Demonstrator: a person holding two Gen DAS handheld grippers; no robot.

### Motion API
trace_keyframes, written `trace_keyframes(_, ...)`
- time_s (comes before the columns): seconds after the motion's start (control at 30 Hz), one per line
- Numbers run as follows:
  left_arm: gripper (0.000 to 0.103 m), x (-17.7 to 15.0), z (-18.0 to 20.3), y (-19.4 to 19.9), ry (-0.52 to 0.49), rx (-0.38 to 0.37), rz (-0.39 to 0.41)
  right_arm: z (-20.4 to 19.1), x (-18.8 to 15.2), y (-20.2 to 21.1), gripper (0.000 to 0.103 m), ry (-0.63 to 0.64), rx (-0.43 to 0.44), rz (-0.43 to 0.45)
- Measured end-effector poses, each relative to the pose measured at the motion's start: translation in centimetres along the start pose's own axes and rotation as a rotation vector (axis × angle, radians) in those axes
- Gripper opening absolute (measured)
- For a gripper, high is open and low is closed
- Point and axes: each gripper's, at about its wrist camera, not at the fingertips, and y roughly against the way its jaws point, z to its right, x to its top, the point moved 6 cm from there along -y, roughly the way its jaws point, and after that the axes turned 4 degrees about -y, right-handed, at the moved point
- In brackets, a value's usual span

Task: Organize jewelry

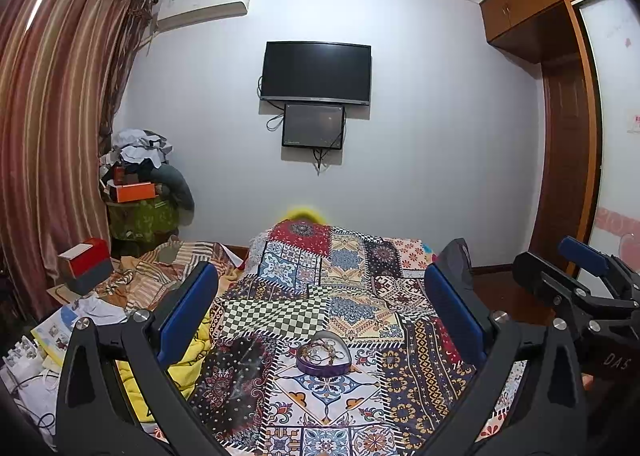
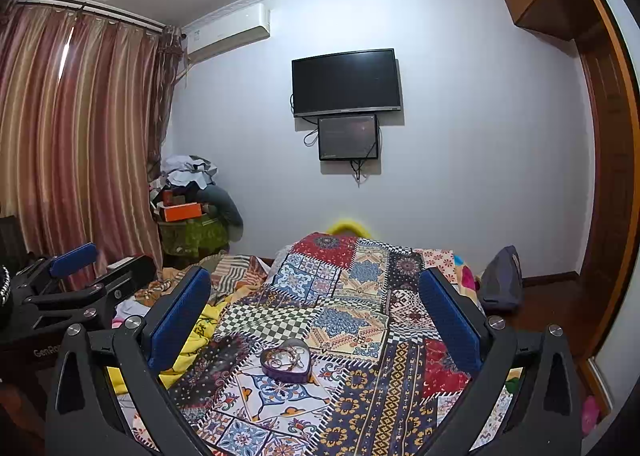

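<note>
A purple heart-shaped tin (image 1: 324,356) lies open on the patchwork cloth (image 1: 320,296), holding a tangle of jewelry (image 1: 320,350). The same tin (image 2: 286,364) shows in the right wrist view with the jewelry (image 2: 285,358) inside. My left gripper (image 1: 320,304) hovers above and short of the tin, wide open, nothing between its blue pads (image 1: 188,308). My right gripper (image 2: 316,304) is likewise wide open and empty, held above the tin. Each gripper appears at the edge of the other's view: the right gripper (image 1: 580,268) and the left gripper (image 2: 76,260).
The patterned cloth (image 2: 352,296) covers a bed. Crumpled bedding and a red and white box (image 1: 86,262) lie at left, near striped curtains (image 1: 52,136). A cluttered pile with an orange box (image 1: 134,192) fills the corner. A dark bag (image 2: 502,280) sits at right.
</note>
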Motion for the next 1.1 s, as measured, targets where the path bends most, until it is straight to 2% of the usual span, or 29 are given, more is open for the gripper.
trace_keyframes(1.1, 0.103, -0.38, -0.24, -0.55, 0.032, -0.044, -0.017, 0.14, -0.2, -0.36, 0.103, 0.003, -0.019, -0.004)
